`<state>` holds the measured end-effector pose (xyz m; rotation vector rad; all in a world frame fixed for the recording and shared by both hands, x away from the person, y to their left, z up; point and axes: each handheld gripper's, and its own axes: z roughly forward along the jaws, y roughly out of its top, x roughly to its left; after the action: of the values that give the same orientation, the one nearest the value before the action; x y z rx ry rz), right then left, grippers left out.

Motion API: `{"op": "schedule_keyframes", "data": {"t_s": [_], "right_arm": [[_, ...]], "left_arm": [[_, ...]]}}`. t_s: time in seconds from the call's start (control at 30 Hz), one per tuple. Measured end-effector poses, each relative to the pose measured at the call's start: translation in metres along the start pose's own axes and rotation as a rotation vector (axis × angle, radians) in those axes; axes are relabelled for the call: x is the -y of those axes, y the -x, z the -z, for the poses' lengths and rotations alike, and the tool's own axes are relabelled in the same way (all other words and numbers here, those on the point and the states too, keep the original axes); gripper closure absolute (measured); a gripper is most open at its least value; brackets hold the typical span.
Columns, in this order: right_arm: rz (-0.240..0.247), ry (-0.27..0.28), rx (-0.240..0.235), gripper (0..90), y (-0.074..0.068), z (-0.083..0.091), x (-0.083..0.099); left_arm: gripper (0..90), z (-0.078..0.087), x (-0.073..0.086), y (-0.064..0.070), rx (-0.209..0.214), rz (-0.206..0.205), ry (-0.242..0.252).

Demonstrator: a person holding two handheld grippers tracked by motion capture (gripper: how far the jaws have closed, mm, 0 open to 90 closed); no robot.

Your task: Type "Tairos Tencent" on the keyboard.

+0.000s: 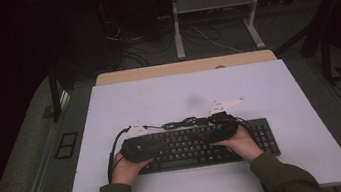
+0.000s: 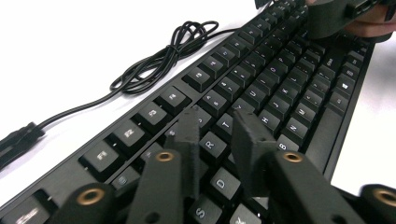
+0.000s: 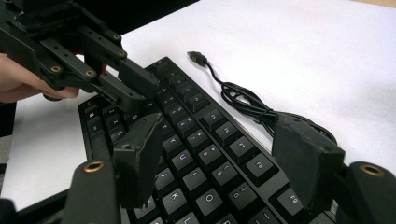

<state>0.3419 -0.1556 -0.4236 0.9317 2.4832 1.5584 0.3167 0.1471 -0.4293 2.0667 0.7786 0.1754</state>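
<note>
Keyboard (image 2: 261, 88) ends beyond frame edges

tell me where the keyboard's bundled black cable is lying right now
In the high view the bundled black cable lies on the white table top just behind the black keyboard, between the left gripper and right gripper.

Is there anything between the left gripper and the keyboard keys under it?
Nothing visible. The left gripper hangs directly over the keyboard, near the R and T keys; the coiled cable lies beside it, behind the function row.

A white table (image 1: 259, 93) occupies the frame centre. A black keyboard (image 1: 201, 147) lies at its lower centre, with its coiled cable (image 1: 185, 122) just above.
</note>
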Motion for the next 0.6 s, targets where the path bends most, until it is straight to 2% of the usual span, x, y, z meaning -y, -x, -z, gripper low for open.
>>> {"op": "schedule_keyframes", "data": {"t_s": [0.1,0.17,0.2,0.23,0.37,0.5,0.6], "right_arm": [[-0.001,-0.001,-0.001,34.3,0.0003,0.0005,0.0002],[-0.002,-0.003,0.001,34.3,0.0004,0.0008,0.0002],[0.001,-0.004,0.003,34.4,0.0008,0.0012,0.0006],[0.001,-0.004,0.003,34.4,0.0008,0.0012,0.0006],[-0.001,-0.005,0.009,34.4,0.0014,0.0022,0.0014],[0.002,-0.008,0.006,37.4,0.0017,0.0025,0.0017],[0.012,-0.021,0.023,42.6,0.0010,0.0026,0.0019]], "left_arm": [[58.8,0.0037,0.0024,-0.0006,0.003,-0.003,0.009],[56.4,0.0052,0.0032,-0.0007,0.011,-0.005,0.010],[51.1,0.0056,0.0036,-0.0004,0.012,-0.009,0.015],[51.1,0.0058,0.0040,0.0000,0.013,-0.012,0.019],[39.0,0.0058,0.0052,0.0003,0.011,-0.011,0.023],[32.9,0.0049,0.0059,0.0000,-0.001,-0.009,0.024],[27.6,0.0045,0.0063,-0.0001,-0.010,-0.005,0.026]]}}
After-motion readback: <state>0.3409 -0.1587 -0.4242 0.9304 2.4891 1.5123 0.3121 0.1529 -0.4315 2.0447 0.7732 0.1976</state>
